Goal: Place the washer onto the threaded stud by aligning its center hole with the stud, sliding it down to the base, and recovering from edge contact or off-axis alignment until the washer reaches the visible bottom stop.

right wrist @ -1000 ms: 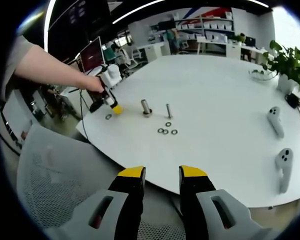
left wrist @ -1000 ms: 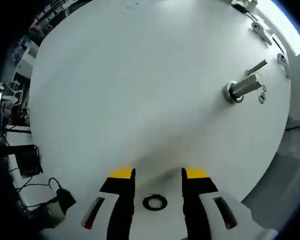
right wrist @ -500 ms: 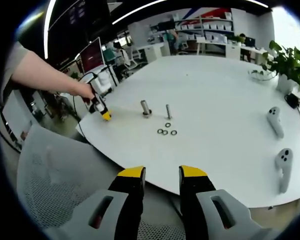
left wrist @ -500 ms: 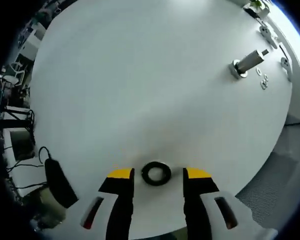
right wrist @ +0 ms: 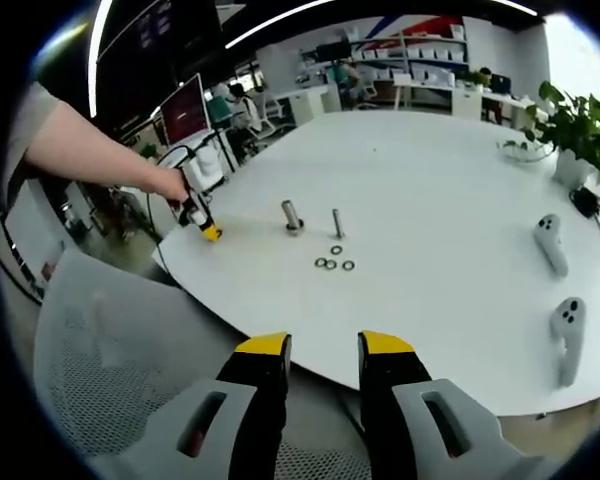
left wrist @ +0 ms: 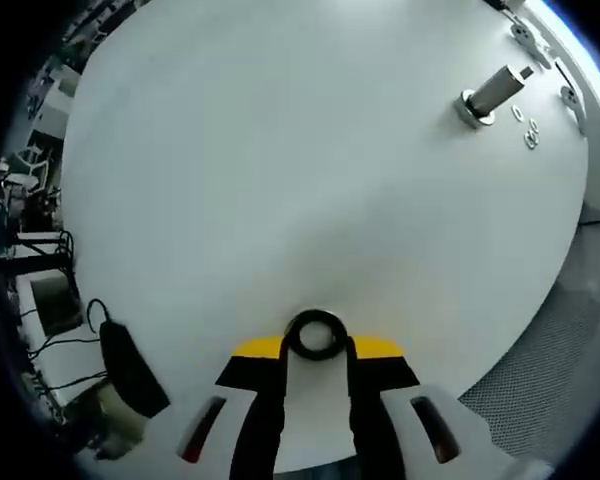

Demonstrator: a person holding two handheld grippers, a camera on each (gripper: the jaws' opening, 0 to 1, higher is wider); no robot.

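In the left gripper view a dark metal washer [left wrist: 315,335] sits between my left gripper's [left wrist: 316,348] yellow jaw tips, which are shut on it just above the white table [left wrist: 280,170]. Far off at the upper right stands a thick metal post [left wrist: 490,93] on a round base, with the thin threaded stud's tip [left wrist: 525,72] behind it. The right gripper view shows the left gripper [right wrist: 209,231] in a person's hand at the table's left edge, left of the post [right wrist: 292,215] and the stud [right wrist: 336,222]. My right gripper [right wrist: 320,352] hangs open off the table's near edge, holding nothing.
Several loose washers [right wrist: 334,262] lie in front of the stud. Two white hand controllers [right wrist: 550,243] rest at the table's right side and a potted plant [right wrist: 578,125] stands behind them. A mesh chair [right wrist: 110,380] sits under my right gripper. Cables and a dark box [left wrist: 50,300] lie beyond the table's edge.
The left jaws have closed on the washer, which now sits at their tips. The right gripper has stayed still.
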